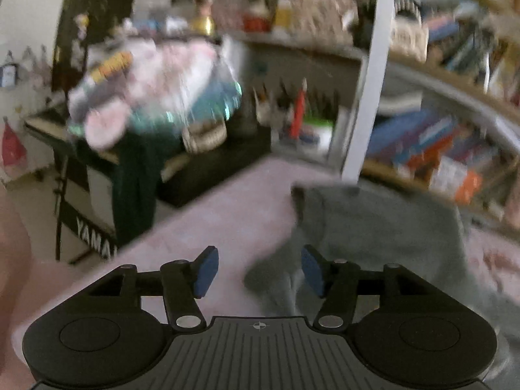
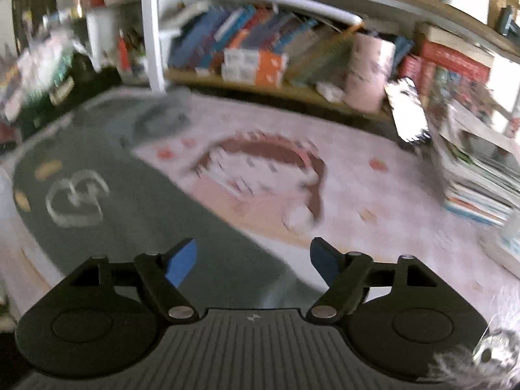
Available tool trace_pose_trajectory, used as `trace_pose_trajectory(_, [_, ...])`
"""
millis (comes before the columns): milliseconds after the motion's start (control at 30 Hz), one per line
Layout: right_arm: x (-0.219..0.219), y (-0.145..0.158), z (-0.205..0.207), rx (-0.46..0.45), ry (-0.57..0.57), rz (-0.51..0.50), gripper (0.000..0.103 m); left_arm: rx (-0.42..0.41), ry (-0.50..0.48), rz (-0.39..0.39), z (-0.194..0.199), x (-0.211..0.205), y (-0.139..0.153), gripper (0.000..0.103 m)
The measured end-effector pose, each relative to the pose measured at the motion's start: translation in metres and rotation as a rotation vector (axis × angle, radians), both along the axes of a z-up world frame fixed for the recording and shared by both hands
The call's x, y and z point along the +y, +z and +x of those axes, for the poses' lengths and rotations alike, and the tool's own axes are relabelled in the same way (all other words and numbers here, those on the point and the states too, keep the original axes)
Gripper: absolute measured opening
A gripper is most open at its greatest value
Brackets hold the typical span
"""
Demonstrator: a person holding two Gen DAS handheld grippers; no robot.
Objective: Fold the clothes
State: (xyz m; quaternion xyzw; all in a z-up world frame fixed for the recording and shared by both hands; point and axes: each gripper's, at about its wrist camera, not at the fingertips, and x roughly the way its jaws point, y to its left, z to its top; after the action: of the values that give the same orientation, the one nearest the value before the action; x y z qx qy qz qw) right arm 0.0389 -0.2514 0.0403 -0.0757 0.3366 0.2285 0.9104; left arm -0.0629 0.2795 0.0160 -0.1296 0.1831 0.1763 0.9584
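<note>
landmark: white post (image 1: 367,74), upright at the far edge of the bed
shelves: crammed bookshelf (image 2: 292,48) seen right of post
left of post: dark keyboard stand (image 1: 87,234), cluttered desk (image 1: 39,123)
bedding: pink patterned blanket (image 2: 373,195) before post
focus: blurred throughout

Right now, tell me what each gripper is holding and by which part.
Nothing is held. The left gripper and right gripper are both open, with nothing pinched between the pads. The grey garment lies flat on the pink blanket.

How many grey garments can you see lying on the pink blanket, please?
1: the grey garment lies on the pink blanket, left of its printed motif, ahead of both open grippers. Blur may hide others.
</note>
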Motion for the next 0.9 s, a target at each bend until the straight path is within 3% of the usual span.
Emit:
trace_pose_trajectory(133, [0.031,0.003,0.042,0.015,0.013,0.136,0.074,-0.061,-0.147,-0.09,0.02,-0.006,0.002,0.056])
trace_pose_trajectory(333, [0.095,-0.01,0.117,0.117,0.014,0.278,0.066,-0.009,-0.308,-0.254,0.085,-0.027,-0.026,0.057])
trace_pose_trajectory(467, [0.139,-0.026,0.157,0.195,0.015,0.306,0.061,0.04,-0.328,-0.259,0.104,-0.038,-0.039,0.058])
trace_pose_trajectory(600, [0.182,-0.044,0.191,0.212,-0.013,0.315,0.061,0.014,-0.329,-0.249,0.102,-0.038,-0.041,0.068])
trace_pose_trajectory(700, [0.205,-0.056,0.213,0.225,-0.039,0.342,0.061,0.047,-0.29,-0.223,0.104,-0.039,-0.043,0.073])
trace_pose_trajectory(900, [0.236,-0.071,0.228,0.245,-0.03,0.349,0.061,0.042,-0.3,-0.273,0.105,-0.031,-0.046,0.082])
